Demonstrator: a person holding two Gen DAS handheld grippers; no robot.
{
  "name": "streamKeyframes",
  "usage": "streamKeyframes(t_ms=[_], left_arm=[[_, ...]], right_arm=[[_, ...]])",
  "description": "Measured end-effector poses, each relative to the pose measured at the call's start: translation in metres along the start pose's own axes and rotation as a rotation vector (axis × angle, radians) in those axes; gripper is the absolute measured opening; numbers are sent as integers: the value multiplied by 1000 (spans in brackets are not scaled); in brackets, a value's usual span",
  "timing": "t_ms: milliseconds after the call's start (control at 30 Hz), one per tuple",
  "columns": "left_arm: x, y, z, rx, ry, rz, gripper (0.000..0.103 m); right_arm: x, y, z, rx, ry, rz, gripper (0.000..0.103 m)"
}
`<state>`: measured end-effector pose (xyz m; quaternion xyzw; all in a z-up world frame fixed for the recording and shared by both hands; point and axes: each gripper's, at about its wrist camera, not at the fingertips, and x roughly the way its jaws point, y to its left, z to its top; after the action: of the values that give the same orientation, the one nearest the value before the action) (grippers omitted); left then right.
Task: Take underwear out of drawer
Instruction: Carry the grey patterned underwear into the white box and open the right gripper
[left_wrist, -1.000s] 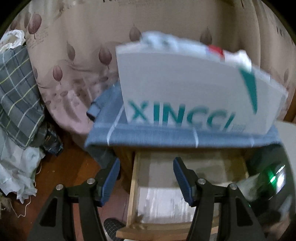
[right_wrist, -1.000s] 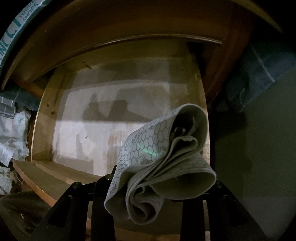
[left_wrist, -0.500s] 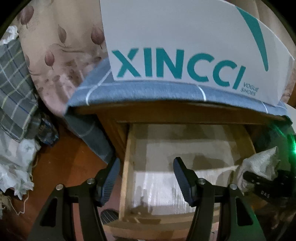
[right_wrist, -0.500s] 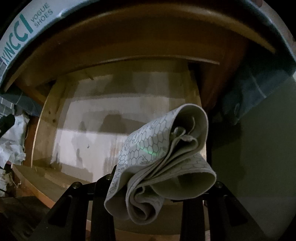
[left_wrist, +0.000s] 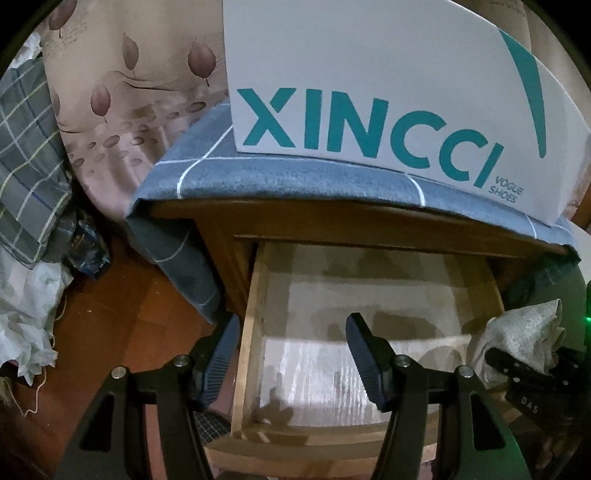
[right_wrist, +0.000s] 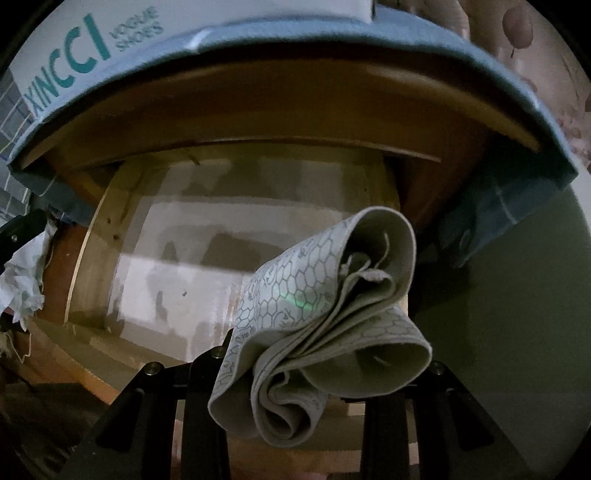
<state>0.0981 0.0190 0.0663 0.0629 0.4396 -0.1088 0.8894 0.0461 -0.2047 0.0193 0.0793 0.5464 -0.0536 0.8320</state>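
Right tool (right_wrist: 314, 373) clamping folded underwear (right_wrist: 325, 332), above open drawer (right_wrist: 88, 258)

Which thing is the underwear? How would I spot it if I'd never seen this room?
Find the big white shoe box with teal letters on the wooden nightstand, then look down to the open drawer under it. By the drawer's right side, the right tool pinches the underwear. It is a crumpled grey-beige cloth bundle printed with honeycomb lines, unlike the blue checked cloth under the box.
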Motion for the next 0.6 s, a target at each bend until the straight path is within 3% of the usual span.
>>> streamKeyframes(t_ms=[600], left_arm=[[-3,10,2,-34,3,-11,62]], right_arm=[[-107,18,16,-83,-75,45,29]])
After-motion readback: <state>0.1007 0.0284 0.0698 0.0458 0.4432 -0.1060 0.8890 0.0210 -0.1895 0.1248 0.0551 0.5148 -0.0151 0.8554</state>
